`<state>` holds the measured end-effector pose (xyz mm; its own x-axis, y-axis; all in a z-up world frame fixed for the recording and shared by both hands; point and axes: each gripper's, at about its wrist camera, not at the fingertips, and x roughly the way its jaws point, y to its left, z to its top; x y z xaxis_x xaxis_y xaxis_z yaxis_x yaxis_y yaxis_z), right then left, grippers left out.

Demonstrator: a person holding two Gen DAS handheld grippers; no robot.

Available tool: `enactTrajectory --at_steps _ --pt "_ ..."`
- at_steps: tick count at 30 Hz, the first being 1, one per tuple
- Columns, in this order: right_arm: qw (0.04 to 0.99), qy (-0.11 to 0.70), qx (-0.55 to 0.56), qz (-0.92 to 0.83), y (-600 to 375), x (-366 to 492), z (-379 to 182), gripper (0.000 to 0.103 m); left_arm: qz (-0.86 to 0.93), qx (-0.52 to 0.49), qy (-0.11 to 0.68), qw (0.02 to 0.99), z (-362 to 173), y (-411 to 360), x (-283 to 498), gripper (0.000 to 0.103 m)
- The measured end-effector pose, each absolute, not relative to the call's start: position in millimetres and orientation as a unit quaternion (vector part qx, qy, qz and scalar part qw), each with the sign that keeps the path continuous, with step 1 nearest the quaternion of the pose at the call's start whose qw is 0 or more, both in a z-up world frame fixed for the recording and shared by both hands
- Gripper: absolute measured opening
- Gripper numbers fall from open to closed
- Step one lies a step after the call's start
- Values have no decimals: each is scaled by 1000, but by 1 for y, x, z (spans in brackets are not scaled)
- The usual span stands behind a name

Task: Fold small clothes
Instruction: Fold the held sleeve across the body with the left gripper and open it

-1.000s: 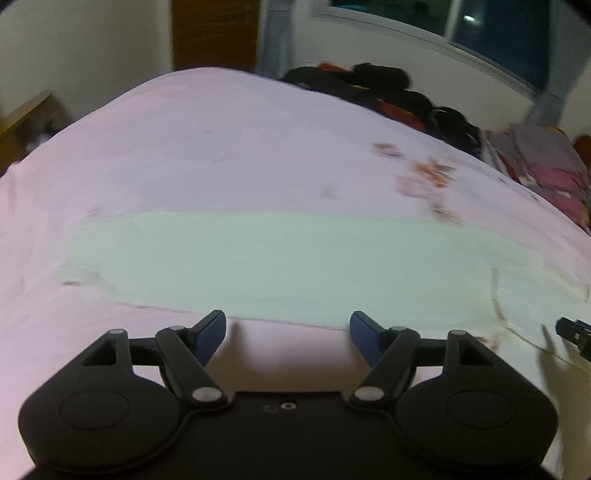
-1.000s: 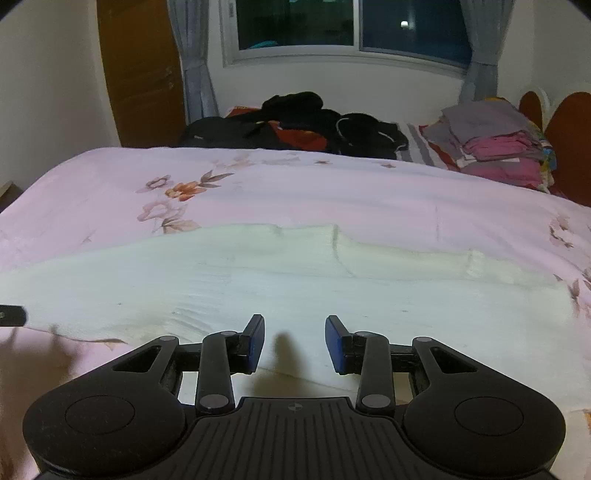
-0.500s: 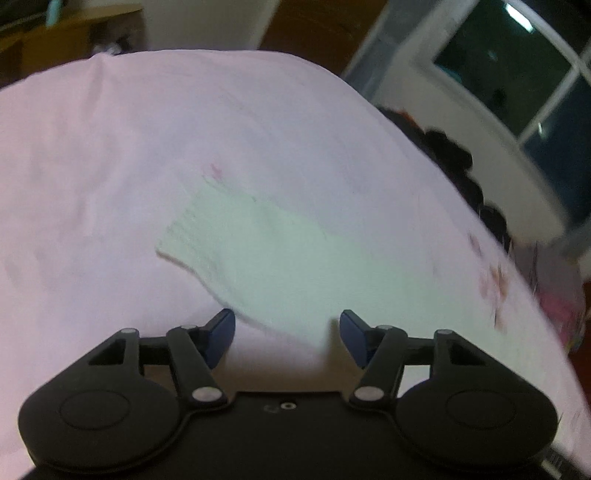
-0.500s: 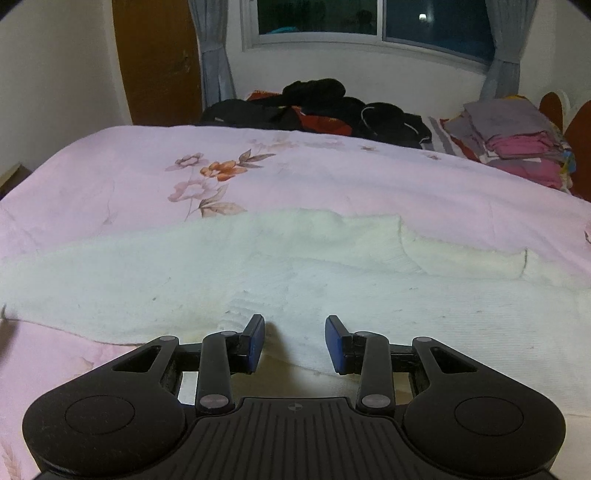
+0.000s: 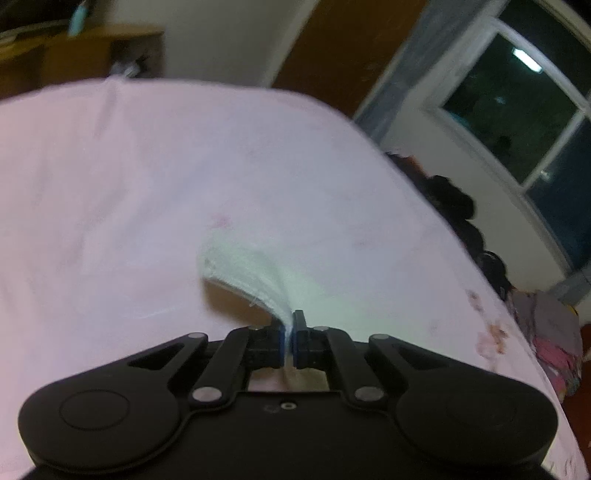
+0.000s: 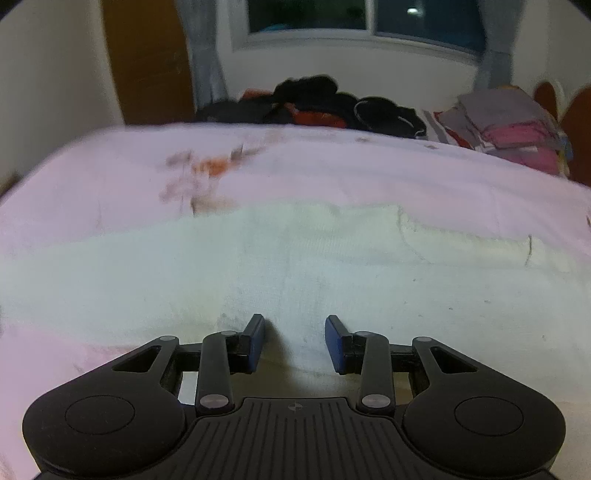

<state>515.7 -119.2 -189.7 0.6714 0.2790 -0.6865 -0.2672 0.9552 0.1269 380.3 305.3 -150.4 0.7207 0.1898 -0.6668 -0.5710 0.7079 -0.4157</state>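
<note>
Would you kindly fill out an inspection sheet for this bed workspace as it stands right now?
Surface: pink bedsheet with a flower print, blurred in both views.
Job's things: white knit garment spread across the bed; one end is lifted into a gathered fold in the left wrist view.
Clutter: dark clothes pile at the far edge; folded stack of grey and pink clothes at the far right.
Grippers: left gripper shut on the garment's edge; right gripper open, jaws apart over the garment, nothing pinched.
Cables: nothing seen.
Surroundings: window dark outside, curtains, brown door, wooden furniture beside the bed.
</note>
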Motion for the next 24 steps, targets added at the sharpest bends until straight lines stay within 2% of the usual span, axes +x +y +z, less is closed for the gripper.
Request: enactTrajectory --at_steps 3,12,18,24 --pt "911 379 -24 160 -116 516 -194 36 172 -291 294 894 -125 275 388 4" --pt "925 350 53 136 -183 499 -164 36 -39 -219 299 928 -71 125 439 4" --pt "935 338 74 82 -255 483 -151 36 -151 -166 325 919 -80 2 461 4" --pt "933 345 93 31 -322 468 -153 36 -210 -110 378 895 -129 -82 457 5"
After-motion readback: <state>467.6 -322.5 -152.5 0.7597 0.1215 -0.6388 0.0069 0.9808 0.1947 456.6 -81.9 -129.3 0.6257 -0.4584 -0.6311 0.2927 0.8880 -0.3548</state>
